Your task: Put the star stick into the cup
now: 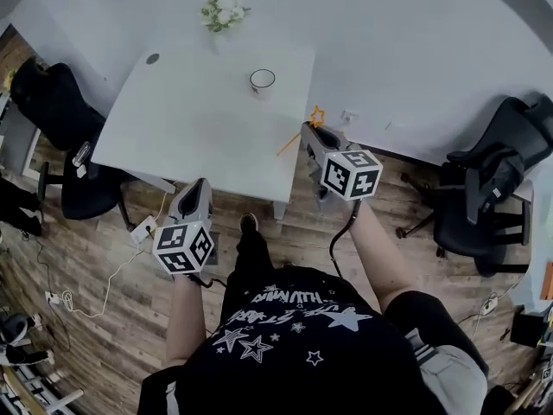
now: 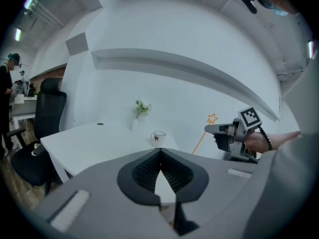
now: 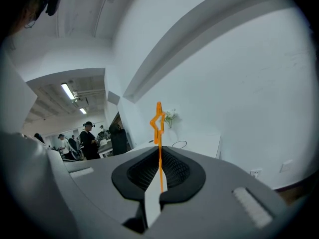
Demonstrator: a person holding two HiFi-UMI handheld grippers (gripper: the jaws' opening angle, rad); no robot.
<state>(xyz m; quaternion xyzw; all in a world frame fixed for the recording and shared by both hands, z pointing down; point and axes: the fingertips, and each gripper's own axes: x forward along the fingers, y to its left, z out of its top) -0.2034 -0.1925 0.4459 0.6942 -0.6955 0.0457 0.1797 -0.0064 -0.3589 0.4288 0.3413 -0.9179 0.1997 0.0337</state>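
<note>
The orange star stick (image 1: pixel 317 115) is clamped in my right gripper (image 1: pixel 309 130), which is shut on it just below the star, over the table's near right corner. Its thin shaft slants down-left past the jaws. In the right gripper view the star stick (image 3: pixel 158 123) rises straight up from between the shut pads. The white cup (image 1: pixel 262 79) stands upright on the white table (image 1: pixel 199 119), farther in and to the left of the stick. The left gripper view shows the cup (image 2: pixel 159 137), the star stick (image 2: pixel 213 118) and the right gripper (image 2: pixel 212 129). My left gripper (image 1: pixel 201 185) hangs off the table's front edge, shut and empty.
A small vase of flowers (image 1: pixel 225 11) stands at the table's far edge against the white wall. Black office chairs sit left (image 1: pixel 60 111) and right (image 1: pixel 492 180) of the table. Cables lie on the wooden floor (image 1: pixel 86 266). People (image 3: pixel 89 138) stand far off in the room.
</note>
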